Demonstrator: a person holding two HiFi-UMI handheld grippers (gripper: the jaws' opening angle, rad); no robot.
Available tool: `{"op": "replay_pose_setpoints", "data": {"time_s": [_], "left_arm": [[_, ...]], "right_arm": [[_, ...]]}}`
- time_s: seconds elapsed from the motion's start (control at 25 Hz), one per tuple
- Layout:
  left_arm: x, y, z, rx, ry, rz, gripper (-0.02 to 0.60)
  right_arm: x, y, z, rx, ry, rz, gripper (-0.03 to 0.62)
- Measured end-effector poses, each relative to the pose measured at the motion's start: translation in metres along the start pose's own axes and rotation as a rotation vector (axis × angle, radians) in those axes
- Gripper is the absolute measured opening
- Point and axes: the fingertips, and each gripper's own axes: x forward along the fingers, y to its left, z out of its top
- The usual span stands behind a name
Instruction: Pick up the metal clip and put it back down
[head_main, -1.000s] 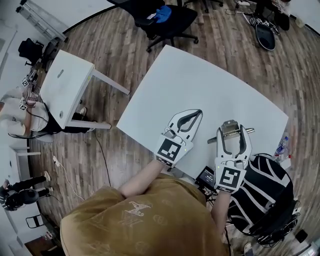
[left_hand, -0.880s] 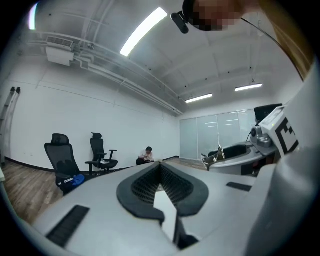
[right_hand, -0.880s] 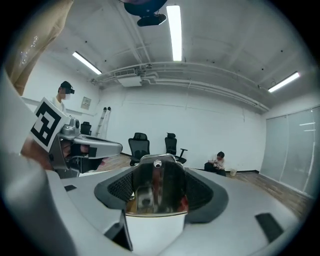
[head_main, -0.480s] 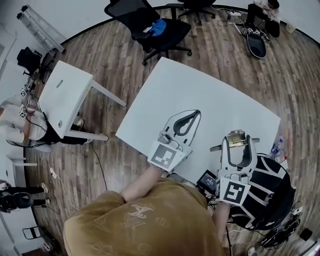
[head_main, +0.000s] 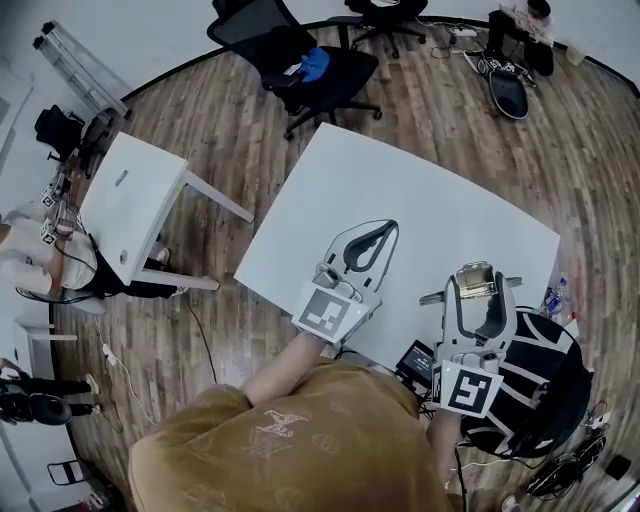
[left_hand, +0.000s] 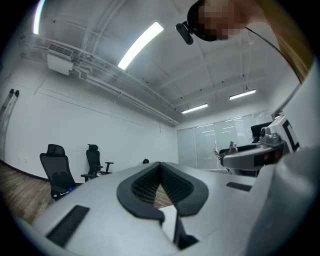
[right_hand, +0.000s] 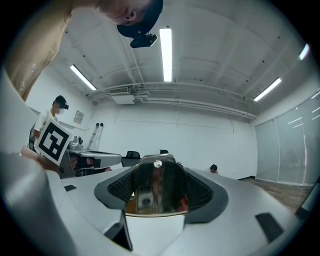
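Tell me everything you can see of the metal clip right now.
The metal clip is shiny, mirror-like metal with a rivet near its top. It is clamped between the jaws of the right gripper. In the head view thin handles stick out to either side, over the near edge of the white table. Whether it touches the table cannot be told.

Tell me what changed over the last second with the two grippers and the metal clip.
The right gripper, shut on the metal clip, drew back toward the person, closer to the near edge of the white table. Nothing was taken hold of or let go. The left gripper stayed about where it was over the table, jaws together and empty.
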Motion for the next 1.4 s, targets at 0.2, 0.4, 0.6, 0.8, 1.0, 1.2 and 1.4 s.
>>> {"op": "replay_pose_setpoints", "data": {"time_s": [0.2,0.4,0.6,0.8,1.0,1.2,1.4], "left_arm": [[0.003,0.0,-0.002,0.011,-0.003,0.003,0.006],[0.007,0.002,-0.006,0.012,0.004,0.008,0.006],[0.013,0.002,-0.01,0.0,0.013,-0.003,0.006],[0.013,0.004,-0.012,0.006,0.024,0.0,0.006],[0.015,0.003,-0.014,0.001,0.028,-0.001,0.006],[0.016,0.001,-0.017,0.001,0.026,0.0,0.006],[0.016,0.002,-0.021,-0.006,0.036,0.004,0.006]], "right_arm": [[0.002,-0.004,-0.004,0.031,0.001,-0.007,0.304],[0.005,-0.007,-0.008,0.039,0.007,-0.003,0.304],[0.006,-0.011,-0.01,0.046,0.009,-0.002,0.304],[0.007,-0.011,-0.011,0.045,0.011,0.0,0.304],[0.007,-0.014,-0.014,0.049,0.006,-0.007,0.304],[0.006,-0.015,-0.018,0.053,0.012,-0.004,0.305],[0.007,-0.015,-0.022,0.066,0.017,-0.002,0.304]]}}
